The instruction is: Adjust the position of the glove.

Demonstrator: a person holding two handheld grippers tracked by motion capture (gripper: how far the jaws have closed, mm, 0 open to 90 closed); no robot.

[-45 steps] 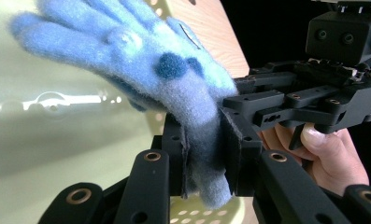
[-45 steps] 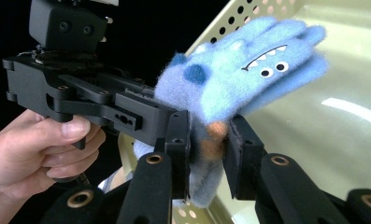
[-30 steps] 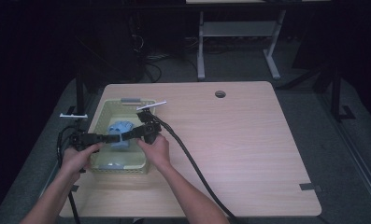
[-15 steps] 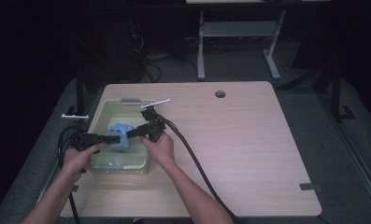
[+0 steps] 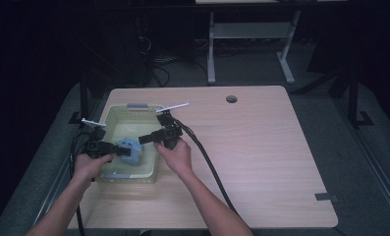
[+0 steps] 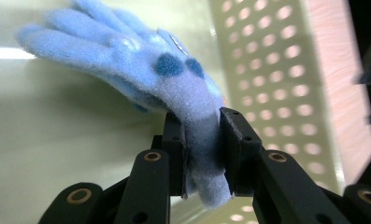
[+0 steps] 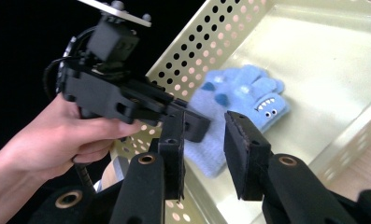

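Observation:
A fuzzy blue glove (image 5: 130,150) with a monster face lies in a pale green perforated basket (image 5: 133,109) at the table's left. My left gripper (image 5: 122,152) is shut on the glove's cuff; in the left gripper view the cuff (image 6: 203,154) is squeezed between the pads of the left gripper (image 6: 202,140) and the glove's fingers (image 6: 103,42) stretch away. My right gripper (image 5: 143,139) hovers over the basket's right side, open, with nothing between its jaws. In the right gripper view the right gripper (image 7: 204,140) points at the glove (image 7: 241,95) and the left gripper (image 7: 192,125).
Thick black cables (image 5: 207,162) trail from both grippers across the table toward the near edge. A round cable hole (image 5: 231,99) sits at the back of the wooden tabletop (image 5: 271,147). A metal desk frame (image 5: 251,34) stands on the dark floor beyond.
The right gripper has drawn back to the right and a little up, away from the glove. The glove now sits lower and nearer in the basket, held by the left gripper alone.

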